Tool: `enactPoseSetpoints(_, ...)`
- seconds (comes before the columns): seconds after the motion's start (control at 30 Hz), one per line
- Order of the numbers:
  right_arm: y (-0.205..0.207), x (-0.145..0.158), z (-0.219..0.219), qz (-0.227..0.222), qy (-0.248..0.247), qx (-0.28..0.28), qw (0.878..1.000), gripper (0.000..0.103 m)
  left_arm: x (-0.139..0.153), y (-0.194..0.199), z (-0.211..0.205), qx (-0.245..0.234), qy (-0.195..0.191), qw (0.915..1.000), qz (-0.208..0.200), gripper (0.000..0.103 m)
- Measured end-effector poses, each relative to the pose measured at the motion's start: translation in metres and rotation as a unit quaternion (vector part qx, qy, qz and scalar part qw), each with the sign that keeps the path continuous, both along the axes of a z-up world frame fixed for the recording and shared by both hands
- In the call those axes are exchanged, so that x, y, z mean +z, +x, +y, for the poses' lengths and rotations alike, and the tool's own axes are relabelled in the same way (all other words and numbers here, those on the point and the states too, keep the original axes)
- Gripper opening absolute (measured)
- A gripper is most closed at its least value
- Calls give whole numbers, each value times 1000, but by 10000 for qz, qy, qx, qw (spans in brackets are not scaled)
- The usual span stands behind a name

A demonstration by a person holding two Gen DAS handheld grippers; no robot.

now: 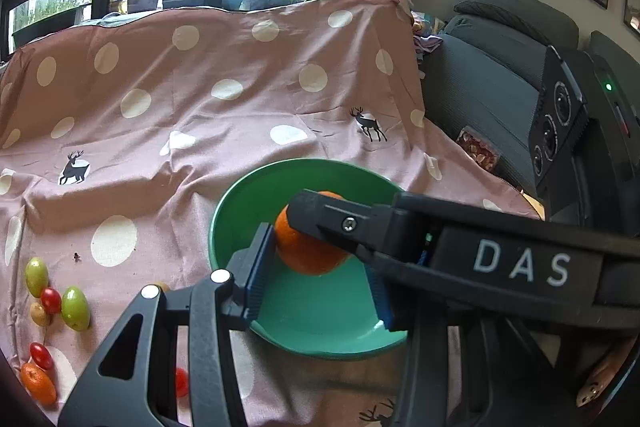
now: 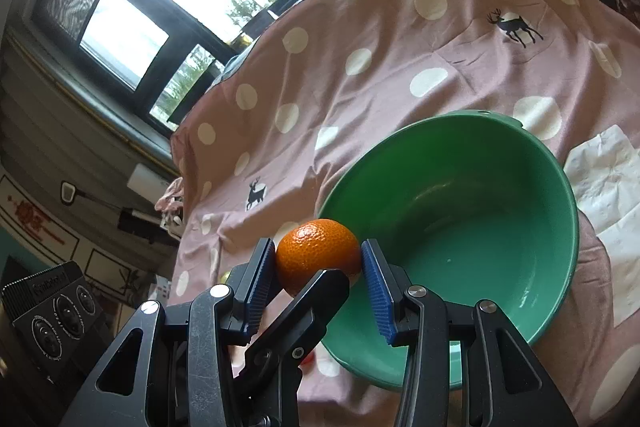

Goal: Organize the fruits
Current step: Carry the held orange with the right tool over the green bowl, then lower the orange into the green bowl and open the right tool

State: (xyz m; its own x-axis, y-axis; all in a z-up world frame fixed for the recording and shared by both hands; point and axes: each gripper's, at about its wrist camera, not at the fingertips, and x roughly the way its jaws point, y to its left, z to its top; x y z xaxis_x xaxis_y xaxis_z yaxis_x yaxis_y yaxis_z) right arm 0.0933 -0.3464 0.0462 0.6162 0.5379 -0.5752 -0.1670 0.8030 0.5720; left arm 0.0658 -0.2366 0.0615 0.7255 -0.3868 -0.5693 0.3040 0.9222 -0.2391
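Your right gripper [image 2: 318, 247]: its two blue pads press on opposite sides of the orange [image 2: 312, 255], so it is clamped on the fruit

Your left gripper [image 1: 312, 251]: also closed on the orange. Your left wrist view shows one blue pad against the fruit's side, and your right wrist view shows its other black finger [image 2: 320, 291] lying against the side facing that camera

How your tools cross: the right one reaches in from the right of the left wrist view, and one of its fingers lies over the top of the orange

Orange: held off the cloth between both tools, at the green bowl [image 2: 500, 155]. It is over the bowl's inside in the left view and at the bowl's left rim in the right view

Green bowl: sits on the pink spotted cloth [image 1: 200, 115] with nothing lying in it

Loose fruit: well to the left of the bowl on the cloth you have two green oval fruits [image 1: 76, 307], two small red tomatoes [image 1: 51, 299], a pale yellowish one [image 1: 40, 314] and a small orange fruit [image 1: 38, 383]

Nearer the bowl: one more red fruit [image 1: 182, 381] shows just behind your left tool's frame

White paper [image 2: 608, 203]: flat on the cloth, just right of the bowl

Grey sofa [image 1: 488, 99]: beyond the bowl, to its right
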Motion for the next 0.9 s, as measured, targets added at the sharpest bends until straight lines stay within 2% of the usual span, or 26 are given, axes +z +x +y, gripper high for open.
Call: enactPoseSetpoints(0.9,11,-14,-31,336,-77,-519,9981,47,-18,22,-26,-346,-75,9989,291,44)
